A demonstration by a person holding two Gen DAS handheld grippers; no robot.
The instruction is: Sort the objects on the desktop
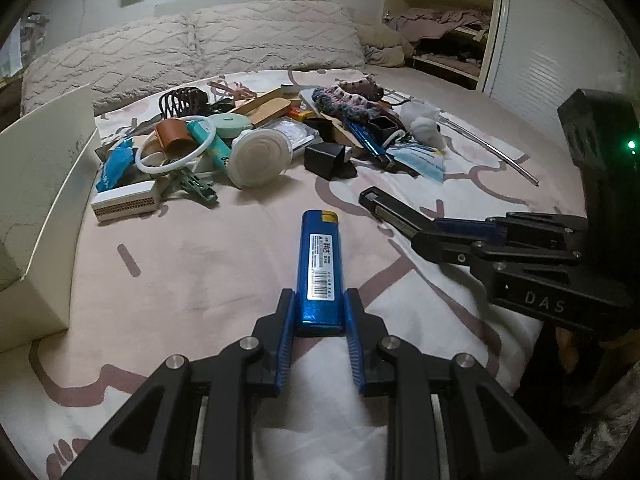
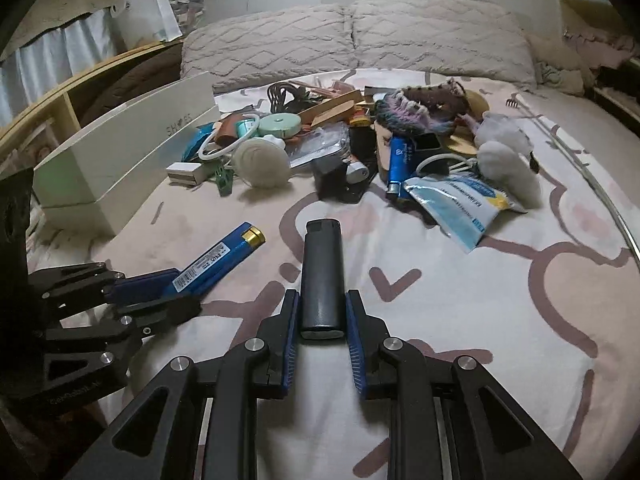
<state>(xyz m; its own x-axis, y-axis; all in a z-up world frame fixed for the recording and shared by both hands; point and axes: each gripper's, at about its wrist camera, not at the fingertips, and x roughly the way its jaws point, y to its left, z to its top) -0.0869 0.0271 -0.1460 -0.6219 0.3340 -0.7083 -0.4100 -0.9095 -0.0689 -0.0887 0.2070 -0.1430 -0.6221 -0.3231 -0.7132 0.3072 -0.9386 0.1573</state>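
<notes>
My left gripper (image 1: 319,304) is shut on a blue lighter (image 1: 319,268) with a white barcode label and a gold cap, held over the pink bedsheet. In the right wrist view the same blue lighter (image 2: 218,258) sticks out of the left gripper (image 2: 176,284) at the lower left. My right gripper (image 2: 322,304) is shut on a black lighter (image 2: 321,276) that points away from the camera. The left wrist view shows the right gripper (image 1: 404,224) at the right edge with the black lighter (image 1: 380,206) in its tips. Both grippers hover short of a pile of small objects (image 1: 256,136).
An open white shoebox (image 2: 120,160) stands at the left of the bed, also visible as a white box (image 1: 36,184). The pile holds a round white compact (image 1: 260,156), a black cube (image 1: 328,160), another blue lighter (image 2: 400,160), a mask packet (image 2: 460,204) and knitted fabric (image 2: 420,112). Pillows (image 2: 360,40) lie behind.
</notes>
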